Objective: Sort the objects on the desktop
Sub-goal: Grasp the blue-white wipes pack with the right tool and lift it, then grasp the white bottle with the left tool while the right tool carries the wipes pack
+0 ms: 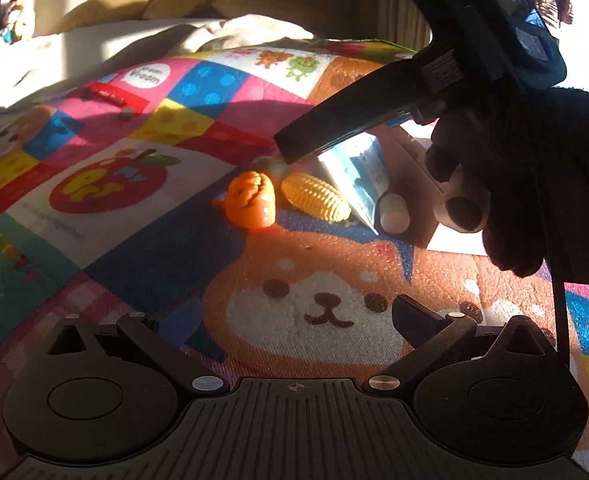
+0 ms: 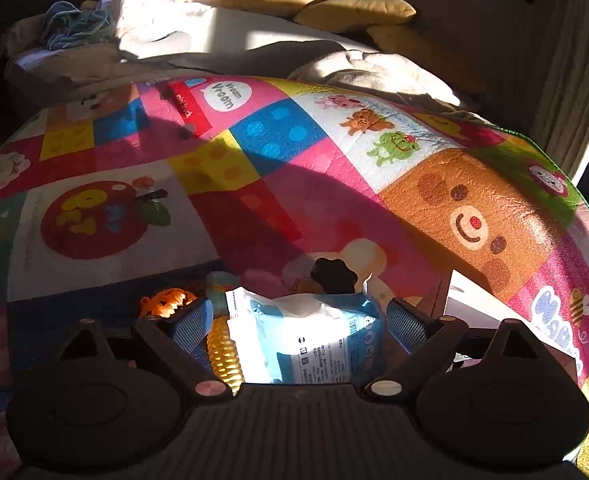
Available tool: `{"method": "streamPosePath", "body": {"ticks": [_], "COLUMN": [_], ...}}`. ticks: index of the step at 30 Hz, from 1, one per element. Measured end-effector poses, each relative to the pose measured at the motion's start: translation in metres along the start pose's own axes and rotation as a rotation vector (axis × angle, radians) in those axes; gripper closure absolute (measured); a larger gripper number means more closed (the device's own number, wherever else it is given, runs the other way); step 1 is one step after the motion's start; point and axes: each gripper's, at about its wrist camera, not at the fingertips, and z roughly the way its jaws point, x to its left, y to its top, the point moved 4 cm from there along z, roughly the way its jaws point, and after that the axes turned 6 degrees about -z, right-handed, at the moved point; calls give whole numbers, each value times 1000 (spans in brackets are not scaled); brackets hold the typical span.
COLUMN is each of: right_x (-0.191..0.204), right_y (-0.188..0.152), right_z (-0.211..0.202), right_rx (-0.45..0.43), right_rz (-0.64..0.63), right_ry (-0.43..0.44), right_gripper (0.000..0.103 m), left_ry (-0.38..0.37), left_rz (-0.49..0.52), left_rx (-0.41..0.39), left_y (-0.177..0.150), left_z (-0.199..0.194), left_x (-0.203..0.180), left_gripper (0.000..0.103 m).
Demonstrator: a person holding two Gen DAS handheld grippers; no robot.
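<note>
On a colourful play mat [image 1: 106, 240] lie an orange pumpkin toy [image 1: 252, 200], a yellow corn toy [image 1: 316, 196] and a blue-and-white pouch [image 1: 358, 176] that leans on a cardboard box [image 1: 414, 176]. My right gripper [image 2: 298, 322] stands wide over the pouch [image 2: 306, 336], which sits between its blue pads [image 2: 192, 320] without a visible squeeze. The corn [image 2: 222, 352] shows by the left pad and the pumpkin toy [image 2: 166, 302] further left. In the left wrist view a finger of the right gripper [image 1: 334, 124], held by a gloved hand [image 1: 534, 184], reaches down to the pile. My left gripper [image 1: 282, 320] hangs open and empty above the mat.
A white bottle [image 1: 394, 212] lies by the box. A pale green toy [image 1: 270, 166] sits behind the pumpkin. A dark flower-shaped cap [image 2: 332, 276] shows past the pouch, and a white box [image 2: 478, 308] stands to the right. Bedding and yellow cushions [image 2: 354, 12] border the mat's far side.
</note>
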Motion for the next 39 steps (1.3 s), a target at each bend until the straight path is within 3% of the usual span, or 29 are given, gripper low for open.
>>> {"method": "streamPosePath", "body": {"ticks": [2, 3, 4, 8, 10, 13, 18, 20, 22, 25, 28, 30, 32, 33, 34, 35, 39], "right_x": [1, -4, -7, -20, -30, -44, -53, -56, -59, -73, -89, -97, -99, -98, -97, -96, -93], "right_y": [-5, -7, -9, -15, -18, -32, -86, -113, -137, -170, -196, -219, -236, -243, -248, -253, -260], "right_z": [17, 16, 14, -16, -41, -88, -151, -162, -170, -180, -182, -177, -170, -166, -164, -161, -161], "right_rx": [58, 38, 41, 2, -27, -74, -81, -51, -46, -64, -89, -83, -73, -72, -74, -82, -132], "right_rz": [-4, 18, 25, 32, 86, 189, 314, 372, 394, 447, 524, 594, 656, 682, 699, 715, 743], "right_ry": [-43, -52, -37, -41, -14, 97, 261, 342, 326, 181, 55, 3, 7, 12, 10, 6, -30], "right_gripper": [11, 16, 43, 65, 69, 69, 69, 68, 62, 31, 18, 16, 16, 16, 16, 13, 9], "left_ry": [-1, -7, -12, -20, -23, -29, -27, -23, -9, 14, 18, 10, -6, -16, -23, -30, -68], "left_rz": [-21, -31, -36, -41, -44, -53, -50, -46, -38, -12, 43, 82, 125, 160, 190, 215, 283], "left_rx": [2, 0, -3, -3, -3, -4, 1, 1, 2, 9, 13, -4, -9, -19, -25, -24, -14], "left_y": [0, 0, 1, 1, 1, 1, 1, 1, 1, 0, 3, 9, 17, 23, 27, 30, 37], "left_z": [0, 0, -1, -1, -1, -2, -2, -2, -1, 0, 1, 2, 4, 7, 10, 14, 37], "left_x": [3, 4, 5, 6, 6, 8, 8, 8, 6, 3, -5, -15, -28, -39, -48, -56, -83], "left_gripper": [0, 0, 0, 0, 0, 0, 0, 0, 0, 0, 0, 0, 0, 4, 20, 27, 26]}}
